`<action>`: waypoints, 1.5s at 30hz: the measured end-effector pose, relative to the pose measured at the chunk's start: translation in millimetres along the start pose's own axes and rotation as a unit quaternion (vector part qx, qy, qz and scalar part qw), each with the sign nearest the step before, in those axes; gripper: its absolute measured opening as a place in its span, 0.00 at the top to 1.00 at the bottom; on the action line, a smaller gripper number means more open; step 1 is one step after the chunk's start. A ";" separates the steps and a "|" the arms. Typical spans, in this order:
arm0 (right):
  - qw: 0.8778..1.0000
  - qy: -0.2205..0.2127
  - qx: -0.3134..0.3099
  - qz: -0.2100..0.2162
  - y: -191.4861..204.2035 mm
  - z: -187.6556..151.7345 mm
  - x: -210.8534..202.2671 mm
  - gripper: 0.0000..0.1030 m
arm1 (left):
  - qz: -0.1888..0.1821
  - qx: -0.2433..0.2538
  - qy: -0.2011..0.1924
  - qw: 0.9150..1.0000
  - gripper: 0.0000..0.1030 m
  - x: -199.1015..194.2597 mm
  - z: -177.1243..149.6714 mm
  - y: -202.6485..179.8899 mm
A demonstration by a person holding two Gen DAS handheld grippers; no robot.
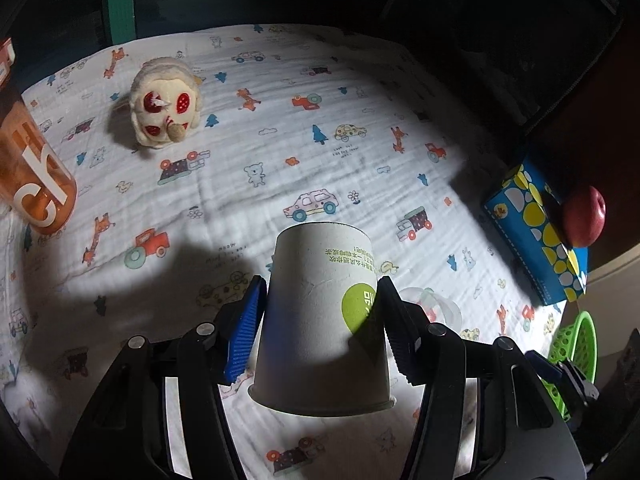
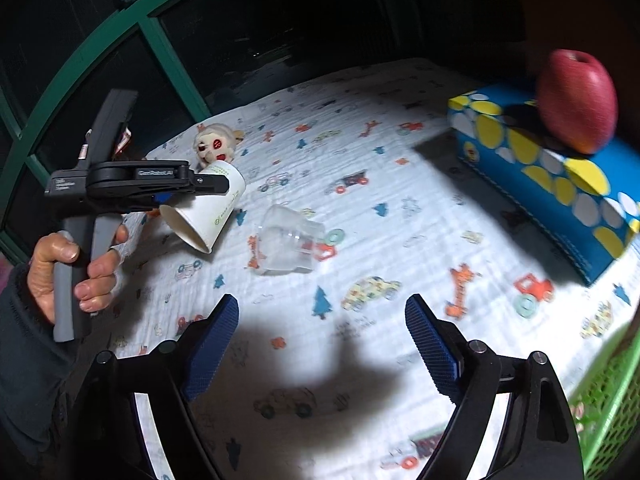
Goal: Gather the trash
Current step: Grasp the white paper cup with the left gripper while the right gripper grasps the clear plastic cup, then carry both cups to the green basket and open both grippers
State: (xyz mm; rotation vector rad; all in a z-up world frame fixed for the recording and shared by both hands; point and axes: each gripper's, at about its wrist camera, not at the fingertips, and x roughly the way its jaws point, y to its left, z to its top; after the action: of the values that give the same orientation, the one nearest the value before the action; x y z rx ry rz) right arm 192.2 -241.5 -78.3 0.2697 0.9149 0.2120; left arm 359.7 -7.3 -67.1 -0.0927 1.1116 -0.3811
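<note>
1. The left tongs (image 1: pixel 320 316) pinch a white paper cup (image 1: pixel 320 320), lifted above the printed cloth (image 1: pixel 280 152); its inside cannot be seen.
2. The right tongs (image 2: pixel 322 344) stand spread, nothing between them.
3. A clear plastic cup (image 2: pixel 286 246) lies tipped, empty.
4. An apple (image 2: pixel 576 100) sits on the blue box (image 2: pixel 540 168).

A white cloth (image 1: pixel 304 168) printed with cars, giraffes, bears and trees is spread over the counter and is lit by a hard, bright light; sharp dark shadows are cast across it. Beyond the cloth's far edge everything is lost in darkness. Behind that edge, dark window panes are framed by green bars (image 2: pixel 168 46). To the right of the cloth, a dark brown surface (image 1: pixel 580 152) is seen in shadow
</note>
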 end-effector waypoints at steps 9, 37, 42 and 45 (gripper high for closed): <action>1.000 0.025 0.001 0.013 19.1 18.3 56.7 0.35 | -0.001 -0.019 -0.005 1.000 0.46 -19.5 -10.3 24.1; 0.999 0.032 0.023 0.016 26.0 8.6 50.6 0.50 | -0.012 -0.007 -0.007 1.000 0.46 -38.7 -42.1 3.3; 1.000 0.012 0.028 0.006 22.7 -13.4 7.6 0.50 | -0.026 0.011 -0.012 1.000 0.46 -50.8 -58.3 -20.6; 1.000 -0.005 0.028 0.001 16.2 -29.0 -19.2 0.50 | -0.033 0.019 -0.013 0.999 0.46 -55.3 -67.8 -34.9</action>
State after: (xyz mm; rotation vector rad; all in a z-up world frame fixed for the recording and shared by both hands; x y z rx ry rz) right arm 156.5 -227.8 -75.6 0.3246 0.9107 0.1871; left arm 269.4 -12.9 -41.0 -0.0995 1.0772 -0.4585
